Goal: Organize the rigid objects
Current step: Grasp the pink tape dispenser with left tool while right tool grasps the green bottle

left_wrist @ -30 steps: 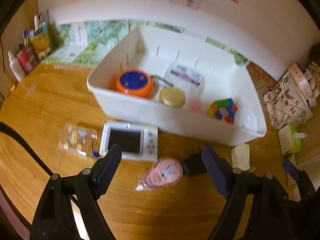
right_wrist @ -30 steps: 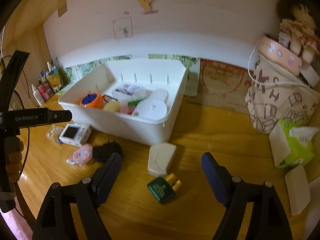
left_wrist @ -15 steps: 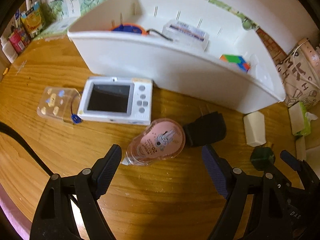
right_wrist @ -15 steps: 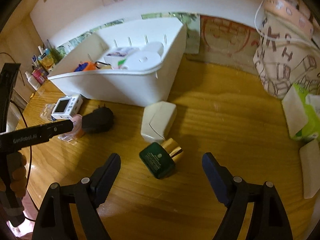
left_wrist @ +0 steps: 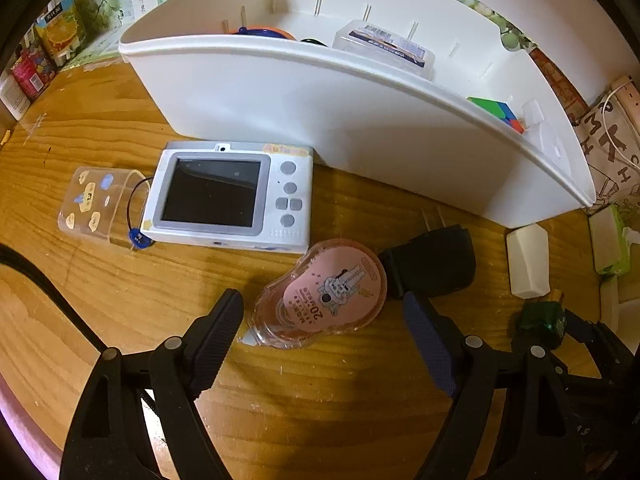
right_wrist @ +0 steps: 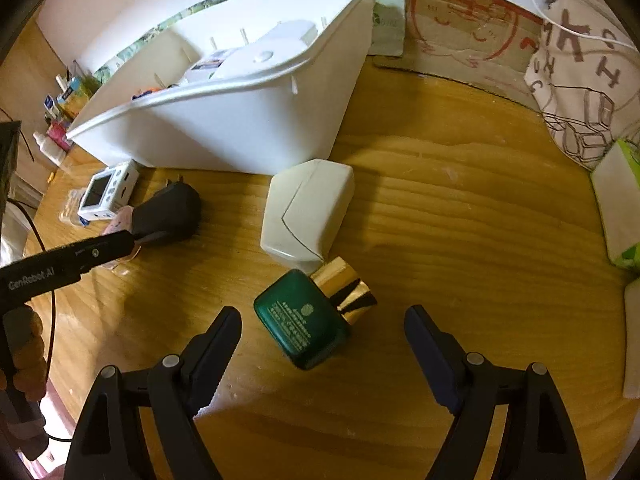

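Observation:
A white bin (left_wrist: 320, 92) holding several items stands on the wooden table; it also shows in the right wrist view (right_wrist: 240, 120). My left gripper (left_wrist: 324, 336) is open, its fingers either side of a pink correction-tape dispenser (left_wrist: 324, 300) lying flat. A white toy camera (left_wrist: 228, 196), a clear sticker case (left_wrist: 96, 204) and a black plug adapter (left_wrist: 432, 264) lie nearby. My right gripper (right_wrist: 320, 344) is open around a green bottle with a gold cap (right_wrist: 308, 320). A cream box (right_wrist: 308, 212) lies just beyond it.
A printed fabric bag (right_wrist: 584, 80) and green tissue pack (right_wrist: 620, 208) stand at the right. Small bottles and cartons (left_wrist: 36, 60) line the far left. Cardboard (right_wrist: 460, 28) leans on the back wall.
Both grippers have moved down and forward. The left now brackets the pink dispenser, the right now brackets the green bottle. Both stay open.

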`<state>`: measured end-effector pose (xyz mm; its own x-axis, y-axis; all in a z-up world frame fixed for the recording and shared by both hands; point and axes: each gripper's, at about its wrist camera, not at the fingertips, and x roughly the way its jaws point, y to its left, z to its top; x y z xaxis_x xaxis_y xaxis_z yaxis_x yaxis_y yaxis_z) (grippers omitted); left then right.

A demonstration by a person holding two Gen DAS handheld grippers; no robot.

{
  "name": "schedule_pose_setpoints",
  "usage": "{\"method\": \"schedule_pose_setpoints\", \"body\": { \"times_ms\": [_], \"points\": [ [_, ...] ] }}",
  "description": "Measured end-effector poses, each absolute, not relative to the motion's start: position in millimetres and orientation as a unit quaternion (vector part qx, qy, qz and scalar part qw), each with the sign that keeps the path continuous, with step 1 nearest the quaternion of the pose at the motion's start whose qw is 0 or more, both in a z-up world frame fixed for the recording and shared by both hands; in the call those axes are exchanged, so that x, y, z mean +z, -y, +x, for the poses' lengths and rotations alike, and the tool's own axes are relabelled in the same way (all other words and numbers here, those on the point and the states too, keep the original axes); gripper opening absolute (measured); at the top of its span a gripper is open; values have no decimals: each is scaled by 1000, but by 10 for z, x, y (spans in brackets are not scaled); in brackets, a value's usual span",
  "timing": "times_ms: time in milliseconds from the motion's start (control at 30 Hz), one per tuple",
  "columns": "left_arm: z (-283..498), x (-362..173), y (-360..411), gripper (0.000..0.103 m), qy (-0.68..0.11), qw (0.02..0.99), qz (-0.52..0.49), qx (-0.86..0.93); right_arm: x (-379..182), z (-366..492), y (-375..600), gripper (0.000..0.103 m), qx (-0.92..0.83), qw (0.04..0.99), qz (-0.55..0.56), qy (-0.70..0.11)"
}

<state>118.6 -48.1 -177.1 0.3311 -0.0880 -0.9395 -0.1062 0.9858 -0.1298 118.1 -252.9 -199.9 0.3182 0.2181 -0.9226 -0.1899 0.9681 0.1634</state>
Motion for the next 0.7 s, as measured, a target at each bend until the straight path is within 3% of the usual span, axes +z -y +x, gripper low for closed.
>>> {"method": "schedule_pose_setpoints", "body": {
  "times_ms": [333, 700],
  "points": [
    [1328, -1828, 545, 73, -576, 815, -63, 14, -1956, 1203, 2296, 53, 144, 818, -58, -554],
    [1249, -1823, 534, 71, -566, 822, -65, 12, -1929, 1103, 2195, 53, 181, 804, -60, -563]
  ]
}}
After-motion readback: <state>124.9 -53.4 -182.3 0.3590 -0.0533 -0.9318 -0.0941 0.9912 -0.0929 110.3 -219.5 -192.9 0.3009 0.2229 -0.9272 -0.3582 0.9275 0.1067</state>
